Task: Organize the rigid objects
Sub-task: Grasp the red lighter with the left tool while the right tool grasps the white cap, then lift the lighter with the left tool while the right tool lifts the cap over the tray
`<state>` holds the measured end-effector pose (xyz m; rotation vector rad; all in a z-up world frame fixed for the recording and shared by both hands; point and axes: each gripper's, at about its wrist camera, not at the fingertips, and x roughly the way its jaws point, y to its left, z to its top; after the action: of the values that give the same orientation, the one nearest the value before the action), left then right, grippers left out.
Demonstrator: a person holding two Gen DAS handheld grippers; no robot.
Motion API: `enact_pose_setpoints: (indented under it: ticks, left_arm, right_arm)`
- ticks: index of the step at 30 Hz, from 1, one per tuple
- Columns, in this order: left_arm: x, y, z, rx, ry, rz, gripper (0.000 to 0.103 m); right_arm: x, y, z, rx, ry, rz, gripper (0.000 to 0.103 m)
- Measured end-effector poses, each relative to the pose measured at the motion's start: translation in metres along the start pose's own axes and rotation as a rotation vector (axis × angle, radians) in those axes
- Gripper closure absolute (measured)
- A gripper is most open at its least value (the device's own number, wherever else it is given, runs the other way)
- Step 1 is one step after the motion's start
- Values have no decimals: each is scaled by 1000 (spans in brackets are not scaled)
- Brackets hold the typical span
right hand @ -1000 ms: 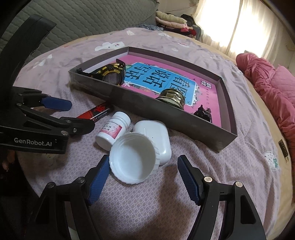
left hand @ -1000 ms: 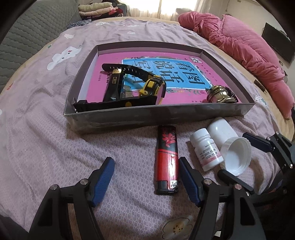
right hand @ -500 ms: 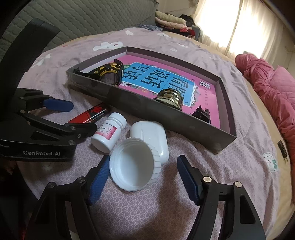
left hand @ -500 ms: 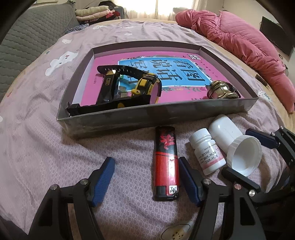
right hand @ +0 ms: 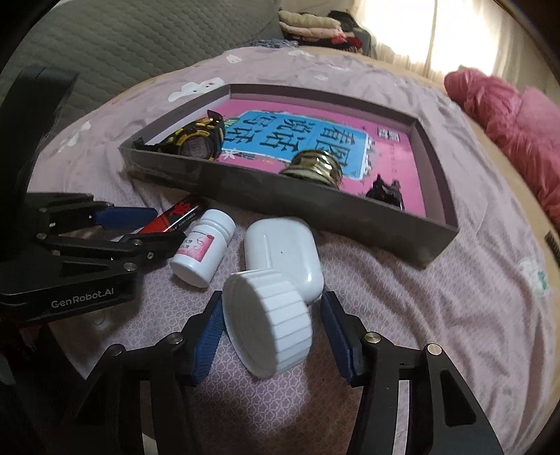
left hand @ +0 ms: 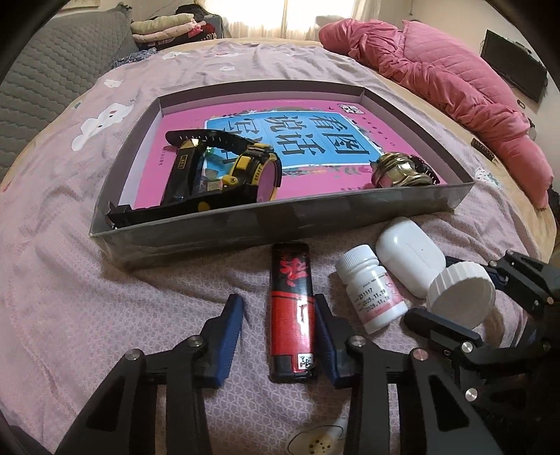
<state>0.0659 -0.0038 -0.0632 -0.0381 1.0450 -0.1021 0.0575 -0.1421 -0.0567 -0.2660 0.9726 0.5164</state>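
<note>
a mauve bedsheet printed with white cartoon clouds (left hand: 105, 119) covers the bed, and a rumpled pink quilted duvet (left hand: 437, 73) is heaped along its far right edge, showing again in the right wrist view (right hand: 514, 122). behind the bed stands a grey quilted headboard (left hand: 52, 70), with a stack of folded clothes in cream, pink and dark tones (left hand: 168, 29) beside it under a bright curtained window (left hand: 266, 17). a black flat screen (left hand: 512, 68) hangs on the wall at far right.
</note>
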Motion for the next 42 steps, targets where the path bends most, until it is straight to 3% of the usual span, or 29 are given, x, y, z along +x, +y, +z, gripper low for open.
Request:
enact_pose_setpoints:
  ticks: [10,14,24,42]
  left_arm:
    - [1,-1,1,0,1,-2,65]
    - [0,-1,1,-4,-4,-12,78]
    - [-3,-1,2,-12,-6,-25,79]
    - [-16,-5,4,-4,-44,-56,80]
  right_arm:
    - [2,-1,-2,18,13,13,46]
    - [1,0,-2,5,14,10,47]
    - [-2,-8,-1,49,7,23,64]
    - [-12,-14,-1,79,-12,45,69]
